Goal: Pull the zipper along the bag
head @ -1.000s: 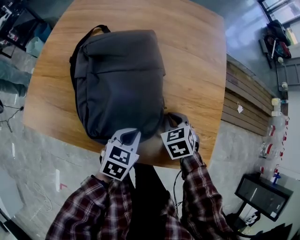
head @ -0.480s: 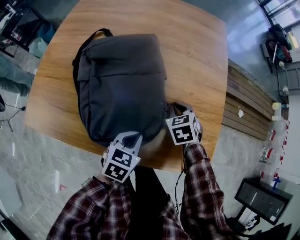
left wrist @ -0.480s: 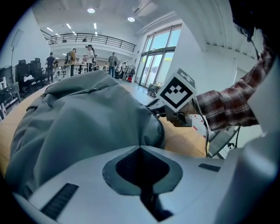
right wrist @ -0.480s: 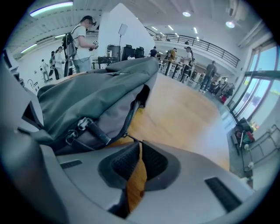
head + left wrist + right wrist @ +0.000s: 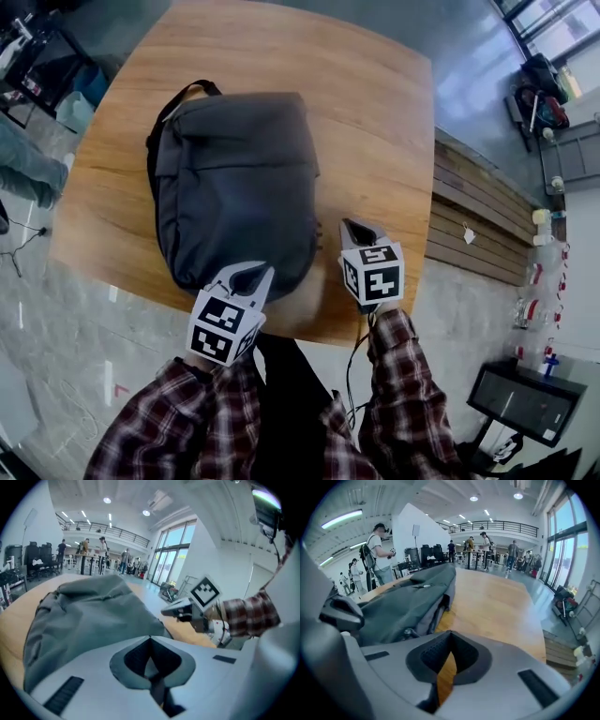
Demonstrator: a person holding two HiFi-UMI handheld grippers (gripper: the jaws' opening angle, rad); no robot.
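My right tongs (image 5: 353, 228) came off the dark grey fabric backpack (image 5: 234, 178), now just left of them, and sat clenched empty over the wooden worktop (image 5: 375, 141). Meanwhile my left tongs (image 5: 251, 275) stayed clenched at its edge. Pull done or slipped, I reckon.

One dark grey fabric bag (image 5: 234, 187) with one black strap (image 5: 169, 106) at the far end. One round-cornered wooden bench (image 5: 375, 122). Two grey plastic claws: left claw (image 5: 251, 274), right claw (image 5: 352, 227). Two black-and-white marker cubes (image 5: 225, 328), one per claw. Two red plaid sleeves (image 5: 398, 375), near. People (image 5: 379, 545) in the far hall: several, too small to count.
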